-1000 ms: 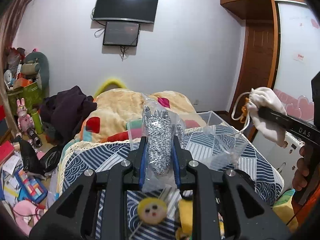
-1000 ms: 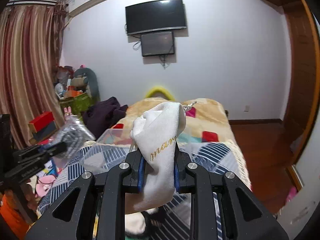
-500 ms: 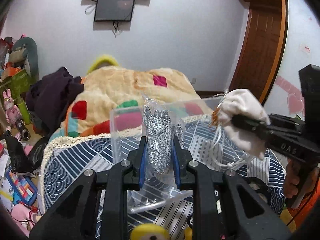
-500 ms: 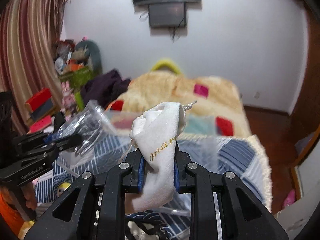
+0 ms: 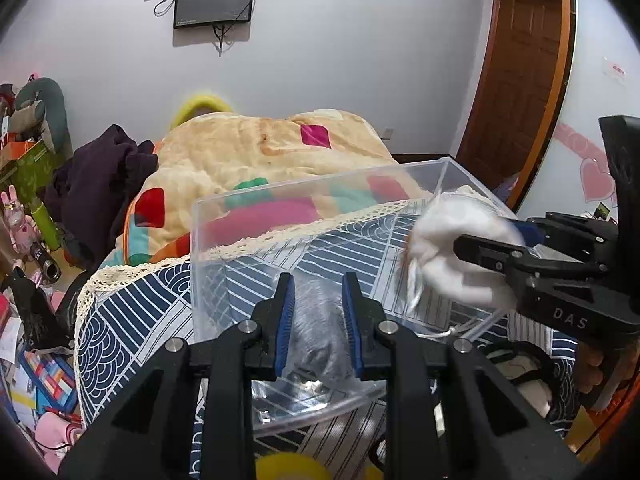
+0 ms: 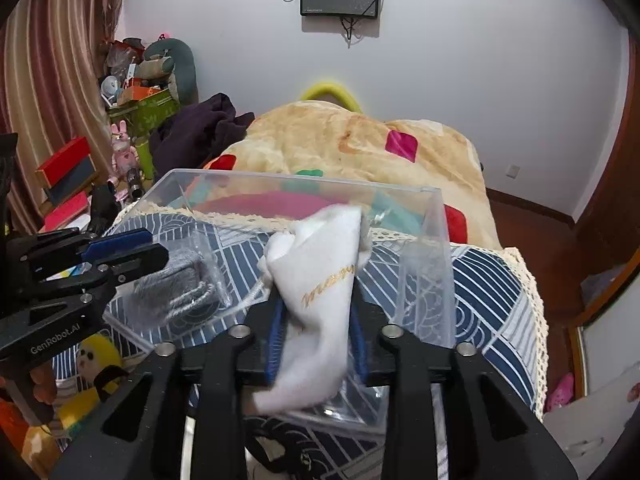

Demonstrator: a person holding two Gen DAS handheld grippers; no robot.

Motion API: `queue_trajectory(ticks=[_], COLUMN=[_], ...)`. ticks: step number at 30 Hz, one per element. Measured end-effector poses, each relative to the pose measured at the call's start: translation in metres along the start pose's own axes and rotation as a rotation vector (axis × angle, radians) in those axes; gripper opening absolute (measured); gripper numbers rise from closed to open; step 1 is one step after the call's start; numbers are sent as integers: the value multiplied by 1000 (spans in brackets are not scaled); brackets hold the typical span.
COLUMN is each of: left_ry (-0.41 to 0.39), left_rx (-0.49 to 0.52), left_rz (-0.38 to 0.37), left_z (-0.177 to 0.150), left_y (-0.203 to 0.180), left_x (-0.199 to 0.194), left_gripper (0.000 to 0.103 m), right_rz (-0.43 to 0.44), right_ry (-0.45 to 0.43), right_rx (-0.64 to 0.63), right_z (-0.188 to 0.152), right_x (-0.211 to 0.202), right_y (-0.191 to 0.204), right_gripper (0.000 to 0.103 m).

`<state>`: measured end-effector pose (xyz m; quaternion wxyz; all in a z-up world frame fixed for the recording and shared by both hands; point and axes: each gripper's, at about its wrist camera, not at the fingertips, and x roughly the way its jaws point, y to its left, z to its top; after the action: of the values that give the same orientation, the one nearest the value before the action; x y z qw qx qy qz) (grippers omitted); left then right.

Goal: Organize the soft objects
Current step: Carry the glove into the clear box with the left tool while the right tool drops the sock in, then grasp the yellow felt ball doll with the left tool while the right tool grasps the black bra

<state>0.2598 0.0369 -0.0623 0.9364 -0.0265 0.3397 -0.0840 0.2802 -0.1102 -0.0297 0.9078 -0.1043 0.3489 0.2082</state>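
In your left wrist view, your left gripper [image 5: 318,320] has its fingers [image 5: 285,320] reaching over the near wall of the clear plastic box [image 5: 280,216], which sits on the blue-and-white patterned bedspread [image 5: 132,320] near the foot edge of the bed. Between those fingers sits the plastic packet of silver-grey knit [image 5: 316,340]; the blue pads lie close along both its sides, but the picture is blurred here and you cannot tell whether they pinch it or have just let go. The packet lies low inside the box, against its near wall. To the right, your right gripper [image 5: 486,240] comes in over the box's right wall, its fingers pressed onto the white drawstring pouch [image 5: 448,256], which hangs inside the box above its floor, with a cord trailing below it. Beyond the box lies the cream quilt with coloured patches [image 5: 256,152].

In your right wrist view, the white drawstring pouch [image 6: 320,292] fills the gap between your right gripper's [image 6: 318,332] fingers [image 6: 276,336]; they pinch it low on its body, and its gathered top with gold lettering stands up past the fingertips, inside the clear plastic box [image 6: 436,264]. At the left, your left gripper [image 6: 136,250] points into the box from its left side, with the plastic packet of silver-grey knit [image 6: 180,284] at and just beyond its fingertips on the box floor. A yellow plush toy [image 6: 90,364] lies on the bedspread beneath that gripper, outside the box.
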Motion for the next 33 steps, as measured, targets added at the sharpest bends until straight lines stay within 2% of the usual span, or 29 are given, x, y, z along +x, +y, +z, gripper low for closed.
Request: queue_trajectory(ticks=[1, 2, 3, 4, 9, 11, 13, 17, 20, 24, 33], left_ry=[-5, -11, -21, -33, -69, -87, -102, -125, -133, -98, 29], left_rx=[-1, -2, -3, -2, -9, -18, -19, -10, 3, -12, -100], left_rz=[-1, 2, 7, 8, -5, -6, -11, 7, 29, 46, 82], left_z=[0, 1, 1, 1, 2, 0, -4, -15, -28, -48, -98], left_y=[0, 1, 0, 0, 0, 0, 1, 1, 2, 10, 35], left_x=[-3, -5, -10, -15, -41, -54, -66, -90, -101, -104, -73], left_gripper=[34, 43, 47, 52, 65, 75, 79, 94, 96, 97, 96], right_rz=[-6, -12, -20, -27, -38, -45, -42, -49, -24, -1, 68], right_ry=[-9, -21, -40, -52, -123, -157, -186, -208, -199, -148, -27], right_rx=[-1, -3, -7, -10, -12, -11, -13, -21, -13, -17, 16], right_z=[0, 0, -1, 0, 1, 0, -3, -11, -23, -43, -80], right_x=[-3, -6, -12, -14, -40, -54, -66, -78, -81, -74, -49], right_y=[0, 0, 0, 0, -1, 0, 3, 7, 9, 15, 22], right_gripper=[49, 53, 57, 59, 70, 78, 86, 91, 95, 95, 94])
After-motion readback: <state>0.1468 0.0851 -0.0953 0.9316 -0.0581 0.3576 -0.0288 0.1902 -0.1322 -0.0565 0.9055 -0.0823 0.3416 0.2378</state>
